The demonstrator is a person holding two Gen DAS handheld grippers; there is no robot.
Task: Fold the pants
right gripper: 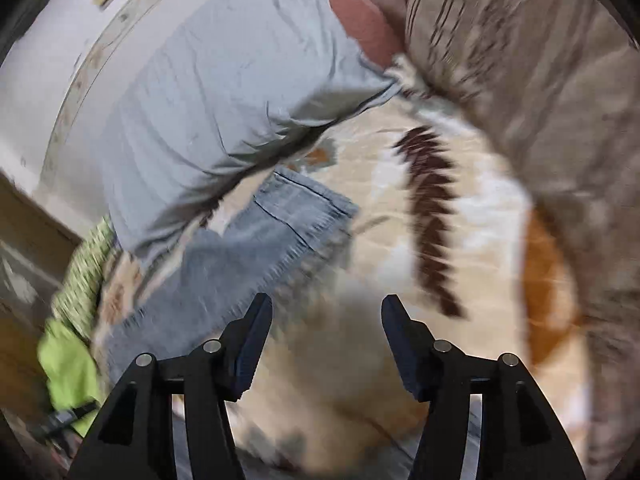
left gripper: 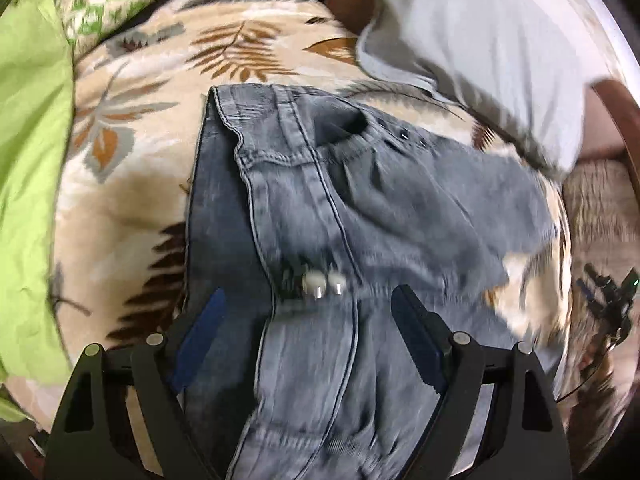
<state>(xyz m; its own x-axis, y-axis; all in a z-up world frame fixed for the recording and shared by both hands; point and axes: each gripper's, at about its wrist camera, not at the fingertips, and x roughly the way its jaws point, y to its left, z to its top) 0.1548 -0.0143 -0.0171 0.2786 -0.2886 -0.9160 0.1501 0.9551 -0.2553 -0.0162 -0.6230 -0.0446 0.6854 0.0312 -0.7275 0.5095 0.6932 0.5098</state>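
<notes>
The left gripper (left gripper: 310,308) is released, its two blue-padded fingers (left gripper: 206,332) spread wide on either side of the pants (left gripper: 320,208). No fabric is clamped between them. The pants are grey-blue denim and lie directly below and ahead of this gripper, on a bed blanket (left gripper: 132,152) printed with brown and orange leaves. The waistband (left gripper: 280,120) points away from the gripper, and small metal studs (left gripper: 324,282) show on the denim just ahead of the fingertips. A bright green sheet (left gripper: 28,160) lies along the left edge of the blanket. A person in a light grey shirt (left gripper: 480,48) leans over the far side of the bed.

The right gripper (right gripper: 326,320) is also released, jaws apart with nothing between them. It hangs over bare blanket (right gripper: 460,208), well apart from the pants (right gripper: 256,248), which lie ahead and to its left. The grey shirt (right gripper: 224,96) is beyond them. This view is heavily blurred.
</notes>
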